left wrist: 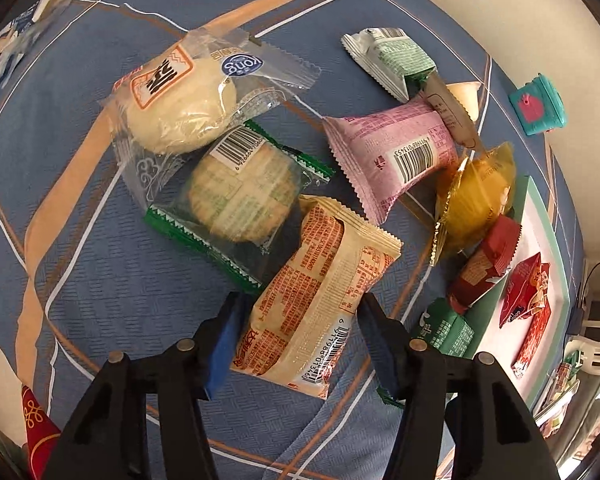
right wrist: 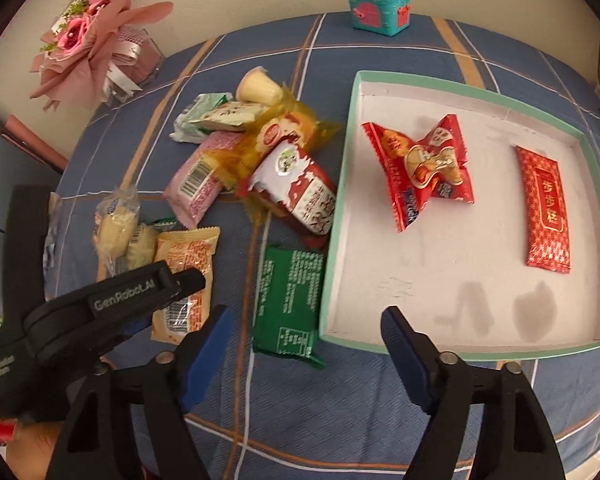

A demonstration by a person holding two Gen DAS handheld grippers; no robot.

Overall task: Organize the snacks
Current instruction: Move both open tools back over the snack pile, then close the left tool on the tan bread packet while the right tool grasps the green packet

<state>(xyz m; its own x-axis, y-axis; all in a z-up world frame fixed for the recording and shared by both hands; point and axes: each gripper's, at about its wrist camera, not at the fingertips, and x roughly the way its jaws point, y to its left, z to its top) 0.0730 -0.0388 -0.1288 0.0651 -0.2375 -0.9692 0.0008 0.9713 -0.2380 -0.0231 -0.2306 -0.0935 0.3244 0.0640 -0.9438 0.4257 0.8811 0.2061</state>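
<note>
A pile of wrapped snacks lies on the blue plaid cloth. My left gripper (left wrist: 300, 320) is open, its blue pads on either side of a cream and orange packet (left wrist: 320, 288), not squeezing it. The left gripper also shows in the right wrist view (right wrist: 180, 280) over that packet (right wrist: 188, 264). My right gripper (right wrist: 304, 344) is open and empty, above a dark green packet (right wrist: 288, 300) and the near edge of a mint-rimmed white tray (right wrist: 340, 240). The tray holds a red bow-shaped packet (right wrist: 420, 168) and a flat red packet (right wrist: 546, 212).
Other snacks in the pile: a pink packet (left wrist: 392, 156), a clear-wrapped white cake (left wrist: 180, 108), a green-edged cracker (left wrist: 240, 196), an orange wrapped cake (left wrist: 480, 192), a red and white packet (right wrist: 300, 192). A teal toy chest (right wrist: 380, 8) and a pink bouquet (right wrist: 96, 40) stand at the table's far side.
</note>
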